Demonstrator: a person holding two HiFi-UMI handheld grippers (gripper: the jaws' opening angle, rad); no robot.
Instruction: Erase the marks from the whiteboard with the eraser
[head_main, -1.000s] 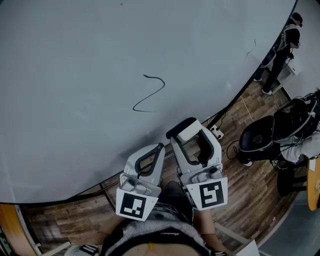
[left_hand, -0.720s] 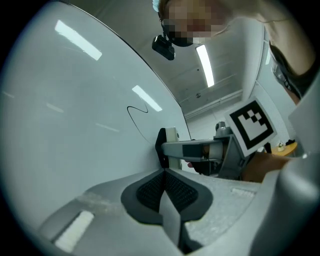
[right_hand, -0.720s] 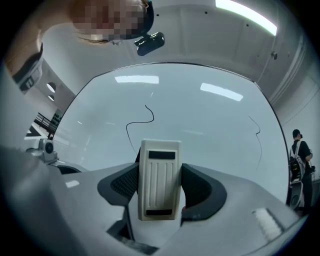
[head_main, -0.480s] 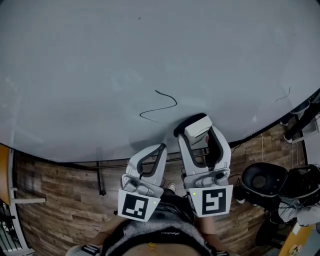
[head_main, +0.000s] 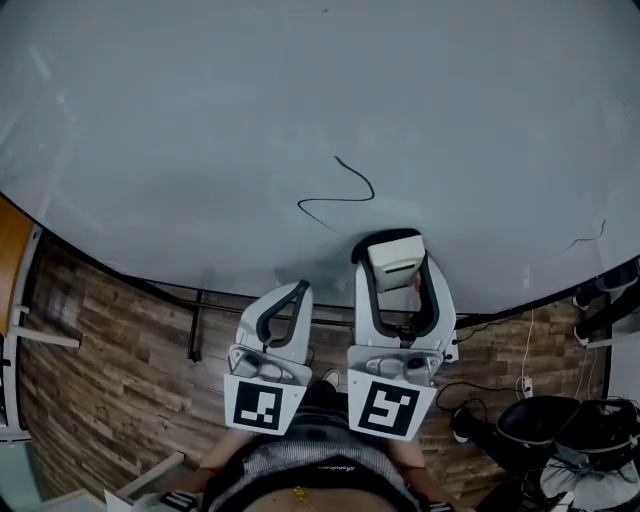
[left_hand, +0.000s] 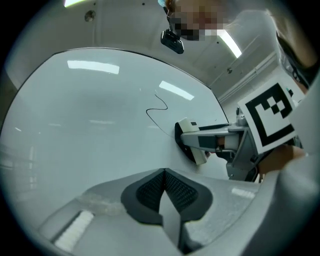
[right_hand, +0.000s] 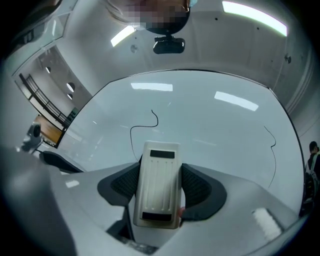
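Note:
A large whiteboard (head_main: 200, 110) fills the upper head view. On it is a black squiggle mark (head_main: 340, 195), also in the right gripper view as the squiggle mark (right_hand: 142, 127) and in the left gripper view as the squiggle mark (left_hand: 157, 107). A thinner mark (head_main: 588, 238) lies far right; the thinner mark (right_hand: 272, 142) shows too. My right gripper (head_main: 395, 258) is shut on a cream eraser (right_hand: 156, 184), its black felt against or near the board just below the squiggle. The left gripper (head_main: 290, 298) is shut and empty, its pads (left_hand: 164, 187) meeting.
Below the whiteboard's dark lower edge (head_main: 190, 295) is wood-plank floor (head_main: 110, 370). A black round chair base (head_main: 545, 430) and cables sit at the lower right. A wooden panel (head_main: 12, 245) stands at the far left.
The head view has swung, so the board's lower edge and the floor shifted. Both grippers now point straighter up, and the eraser sits closer under the squiggle.

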